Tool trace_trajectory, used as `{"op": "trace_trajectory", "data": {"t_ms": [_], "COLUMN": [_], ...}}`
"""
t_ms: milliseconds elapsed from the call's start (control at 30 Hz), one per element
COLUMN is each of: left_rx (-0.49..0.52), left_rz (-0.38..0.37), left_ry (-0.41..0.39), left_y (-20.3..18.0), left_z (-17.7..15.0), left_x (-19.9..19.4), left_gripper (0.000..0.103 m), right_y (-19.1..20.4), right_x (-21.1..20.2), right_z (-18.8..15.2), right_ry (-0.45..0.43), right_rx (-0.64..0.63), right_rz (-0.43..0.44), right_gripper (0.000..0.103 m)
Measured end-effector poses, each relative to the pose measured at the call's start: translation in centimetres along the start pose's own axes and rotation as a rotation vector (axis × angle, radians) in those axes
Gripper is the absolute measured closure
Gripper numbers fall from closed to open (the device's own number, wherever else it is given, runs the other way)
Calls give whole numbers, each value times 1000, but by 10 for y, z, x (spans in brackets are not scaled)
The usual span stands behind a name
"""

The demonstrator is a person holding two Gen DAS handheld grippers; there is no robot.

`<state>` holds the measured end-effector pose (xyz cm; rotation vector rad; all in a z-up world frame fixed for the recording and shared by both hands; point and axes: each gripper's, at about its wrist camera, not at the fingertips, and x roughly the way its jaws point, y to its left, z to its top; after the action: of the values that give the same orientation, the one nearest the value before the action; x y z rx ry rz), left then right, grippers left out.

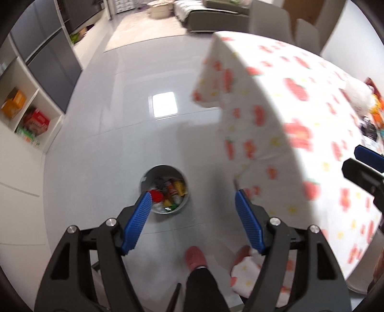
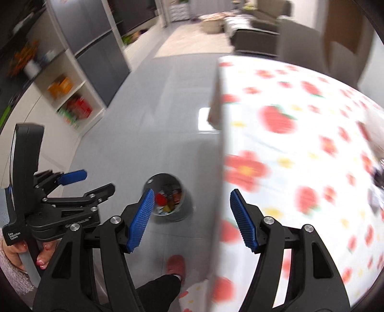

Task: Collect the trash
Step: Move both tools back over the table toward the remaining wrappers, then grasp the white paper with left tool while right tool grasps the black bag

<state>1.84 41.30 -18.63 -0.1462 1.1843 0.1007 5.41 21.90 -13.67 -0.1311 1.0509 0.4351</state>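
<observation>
- The left gripper (image 1: 193,204) has its blue jaws spread wide, and nothing is between them.
- The right gripper (image 2: 192,206) has its jaws spread wide too, and they hold nothing.
- The trash can (image 1: 165,189) sits on the floor in the lower middle of both views. It is round and grey, and it already has red, yellow and orange wrappers in it.
- My guess at the step: both hands are empty above the can, so it looks like the time between two trips.
- More trash (image 1: 374,108) seems to lie at the far right edge of the left view, on the counter (image 1: 300,108). It is blurry, so I cannot tell what the bits are.
- Next, I think a gripper needs to go over the counter, come down on one bit, and close on it.
- The counter has a white cloth with red flowers and small yellow ones. It fills the right side of both views.
- The floor (image 1: 134,96) is shiny grey tile, with a bright light spot in the middle.
- White shelves (image 1: 26,112) with boxes stand at the left. A sofa (image 1: 216,19) is at the top.
- A pink slipper (image 1: 195,259) shows at the bottom.
</observation>
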Motion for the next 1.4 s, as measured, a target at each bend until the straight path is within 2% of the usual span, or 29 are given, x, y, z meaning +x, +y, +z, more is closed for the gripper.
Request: {"op": "trace_trajectory", "data": {"t_ms": [167,433,567,700,900,1067,1400], "left_rx": [68,72,79,140,222,261,341], "left_rz": [-34,-47,-90,-107,-137,-198,-231], "left_ry": [-45,-59,-50,-45,-46,-26,11], "left_y": [-84,-240,-311,-369,-422,-456,-521], "left_z": [-5,-28,-36,-33,-9,22,55], "left_x": [-24,-33,-33,-29,-19,4,46], "left_gripper": [31,31,31,31,31,31,31], "right_y": [-79,-226,-289,-335,-392,-431,-489], "right_x": [-53,-115,-135,-148,-143,-128,-95], "right_z": [-27,-70,-82,-86,-80,-69,-55], "right_ry": [-55,-94,-107,-126,-132,-116,-80], "right_rx": [77,100,112,141,215,272,324], "right_rz": [-71,-103,-135,-158,-187,-227,-270], "right_gripper": [39,39,39,39,39,39,39]}}
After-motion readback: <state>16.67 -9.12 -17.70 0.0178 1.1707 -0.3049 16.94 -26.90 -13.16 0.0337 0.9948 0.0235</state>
